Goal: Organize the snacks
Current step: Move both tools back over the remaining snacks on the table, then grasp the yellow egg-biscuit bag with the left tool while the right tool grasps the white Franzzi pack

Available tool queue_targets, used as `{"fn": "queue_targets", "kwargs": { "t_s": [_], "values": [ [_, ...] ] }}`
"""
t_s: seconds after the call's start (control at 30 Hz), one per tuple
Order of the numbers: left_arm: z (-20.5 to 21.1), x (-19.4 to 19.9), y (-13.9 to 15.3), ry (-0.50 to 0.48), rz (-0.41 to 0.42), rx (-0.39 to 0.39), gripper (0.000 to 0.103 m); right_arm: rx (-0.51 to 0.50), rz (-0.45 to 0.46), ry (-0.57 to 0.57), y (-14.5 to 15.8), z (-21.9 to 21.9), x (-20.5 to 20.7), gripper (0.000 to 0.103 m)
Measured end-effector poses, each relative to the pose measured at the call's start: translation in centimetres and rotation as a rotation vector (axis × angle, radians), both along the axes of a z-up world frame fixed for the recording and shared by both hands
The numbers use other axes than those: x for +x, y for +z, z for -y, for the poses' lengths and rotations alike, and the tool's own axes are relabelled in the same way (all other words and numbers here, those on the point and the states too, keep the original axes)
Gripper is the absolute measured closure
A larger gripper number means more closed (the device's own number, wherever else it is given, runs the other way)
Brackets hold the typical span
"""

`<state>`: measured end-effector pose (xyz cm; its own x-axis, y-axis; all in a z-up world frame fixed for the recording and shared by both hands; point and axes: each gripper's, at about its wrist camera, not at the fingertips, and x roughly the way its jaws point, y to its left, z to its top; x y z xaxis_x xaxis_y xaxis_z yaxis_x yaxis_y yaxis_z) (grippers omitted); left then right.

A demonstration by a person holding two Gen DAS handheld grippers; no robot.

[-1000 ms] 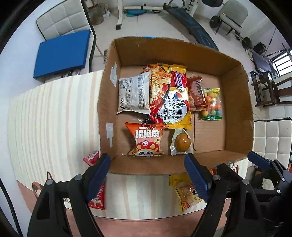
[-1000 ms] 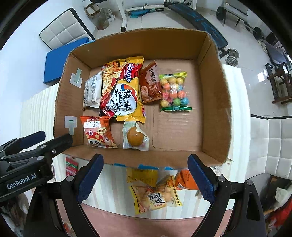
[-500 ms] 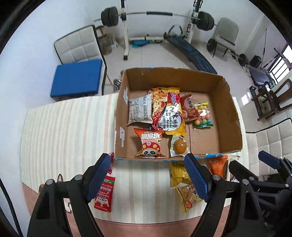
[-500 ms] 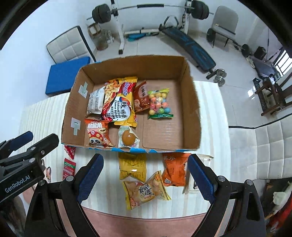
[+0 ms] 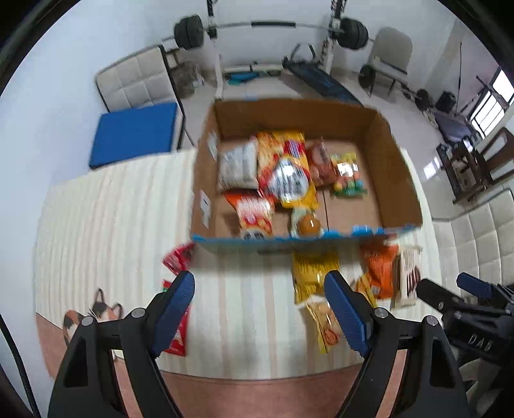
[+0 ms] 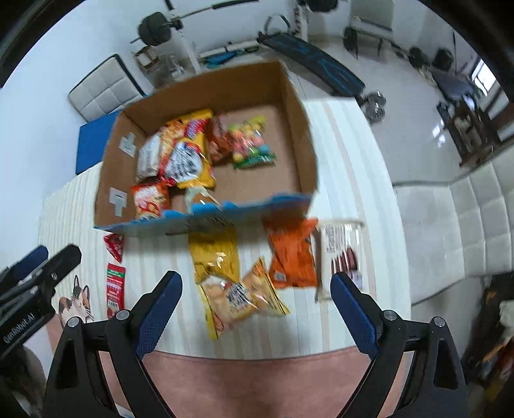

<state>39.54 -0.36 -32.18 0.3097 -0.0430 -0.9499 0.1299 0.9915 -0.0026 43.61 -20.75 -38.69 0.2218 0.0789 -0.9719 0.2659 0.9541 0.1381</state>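
A cardboard box (image 5: 398, 170) (image 6: 302, 135) stands on a striped cloth and holds several snack packs, among them a yellow noodle pack (image 5: 289, 170) (image 6: 188, 154). In front of the box lie a yellow pack (image 5: 313, 268) (image 6: 217, 254), a cracker bag (image 6: 239, 297), an orange bag (image 5: 379, 270) (image 6: 292, 254), a clear wrapped pack (image 6: 342, 254) and two red packets (image 5: 178, 257) (image 6: 115, 286). My left gripper (image 5: 260, 308) hangs open above the cloth with nothing in it. My right gripper (image 6: 255, 308) is open too, over the cracker bag.
A cat picture (image 5: 96, 313) marks the cloth's near left corner. Beyond the table stand a blue-cushioned chair (image 5: 135, 131), a barbell rack (image 5: 273, 29) and a weight bench (image 6: 314, 61). A white padded seat (image 6: 475, 225) is at the right.
Both grippers have drawn back from the box and risen; the box looks smaller and farther. The loose packs in front of it have come fully into view. Both stay open and empty.
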Motion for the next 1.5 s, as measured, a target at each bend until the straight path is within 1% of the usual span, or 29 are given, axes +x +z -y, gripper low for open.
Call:
{"fn": "queue_targets", "kwargs": {
  "t_s": [0.1, 0.2, 0.27, 0.3, 0.4, 0.47, 0.5, 0.53, 0.6, 0.67, 0.73, 0.77, 0.87, 0.9, 0.97, 1.07, 1.1, 1.13, 1.2, 1.23, 1.33, 1.43, 1.5],
  "values": [
    [1.4, -0.9, -2.5, -0.028, -0.068, -0.009, 0.021, 0.032, -0.053, -0.041, -2.5, 1.6, -0.9, 0.007],
    [3.9, -1.9, -5.6, -0.108, -0.141, -0.010, 0.021, 0.076, -0.125, -0.081, -5.6, 3.4, -1.6, 0.007],
    [5.6, -2.4, -7.2, -0.181, -0.176, -0.017, 0.021, 0.096, -0.153, -0.100, -7.0, 4.6, -2.2, 0.007],
    [6.9, -2.6, -8.4, -0.236, -0.192, 0.007, 0.021, 0.097, -0.163, -0.110, -7.5, 5.1, -2.5, 0.007],
    [10.1, -3.0, -10.2, -0.395, -0.201, 0.042, 0.021, 0.109, -0.188, -0.147, -8.9, 7.0, -3.8, 0.007],
    [12.0, -3.4, -11.2, -0.503, -0.195, 0.085, 0.021, 0.111, -0.204, -0.168, -9.5, 8.2, -4.6, 0.007],
    [13.3, -3.7, -12.0, -0.579, -0.188, 0.126, 0.021, 0.110, -0.212, -0.173, -9.8, 8.8, -5.0, 0.007],
    [14.1, -3.8, -12.5, -0.631, -0.196, 0.141, 0.021, 0.109, -0.217, -0.173, -10.0, 9.2, -5.1, 0.007],
    [15.5, -4.0, -13.7, -0.710, -0.227, 0.160, 0.021, 0.109, -0.234, -0.167, -10.6, 10.1, -5.6, 0.007],
    [16.7, -4.1, -14.8, -0.761, -0.263, 0.163, 0.021, 0.111, -0.242, -0.163, -11.0, 10.9, -5.8, 0.007],
    [17.6, -4.3, -16.0, -0.788, -0.293, 0.179, 0.021, 0.114, -0.247, -0.153, -11.6, 11.6, -5.4, 0.007],
    [17.9, -4.4, -16.5, -0.792, -0.309, 0.175, 0.021, 0.118, -0.249, -0.147, -12.1, 11.9, -5.0, 0.007],
    [17.8, -3.8, -17.0, -0.723, -0.334, 0.130, 0.021, 0.108, -0.262, -0.121, -13.1, 12.2, -3.5, 0.008],
    [17.5, -3.7, -16.9, -0.683, -0.340, 0.106, 0.021, 0.111, -0.267, -0.113, -13.7, 12.3, -2.9, 0.008],
    [16.8, -3.5, -16.7, -0.604, -0.352, 0.079, 0.026, 0.109, -0.284, -0.104, -14.7, 12.4, -1.9, 0.008],
    [14.8, -3.1, -16.7, -0.462, -0.405, 0.017, 0.026, 0.095, -0.293, -0.087, -16.1, 12.1, -0.1, 0.009],
    [13.9, -3.2, -16.7, -0.389, -0.426, -0.007, 0.026, 0.095, -0.302, -0.084, -16.6, 12.0, 0.3, 0.012],
    [13.3, -3.2, -16.8, -0.346, -0.438, -0.016, 0.026, 0.090, -0.312, -0.083, -17.0, 11.9, 0.6, 0.015],
    [11.8, -3.9, -17.1, -0.249, -0.478, -0.068, 0.026, 0.081, -0.330, -0.072, -17.7, 11.5, 0.9, 0.037],
    [11.3, -4.2, -17.2, -0.221, -0.495, -0.089, 0.026, 0.090, -0.332, -0.067, -17.9, 11.3, 0.9, 0.038],
    [10.7, -4.9, -17.5, -0.182, -0.515, -0.118, 0.026, 0.082, -0.340, -0.055, -17.9, 11.0, 0.0, 0.038],
    [11.2, -5.5, -17.4, -0.218, -0.486, -0.069, 0.026, 0.085, -0.370, -0.027, -18.1, 10.5, -1.1, 0.038],
    [12.1, -5.9, -16.8, -0.265, -0.442, -0.008, 0.026, 0.092, -0.400, 0.000, -18.3, 10.1, -2.4, 0.038]
  ]
}}
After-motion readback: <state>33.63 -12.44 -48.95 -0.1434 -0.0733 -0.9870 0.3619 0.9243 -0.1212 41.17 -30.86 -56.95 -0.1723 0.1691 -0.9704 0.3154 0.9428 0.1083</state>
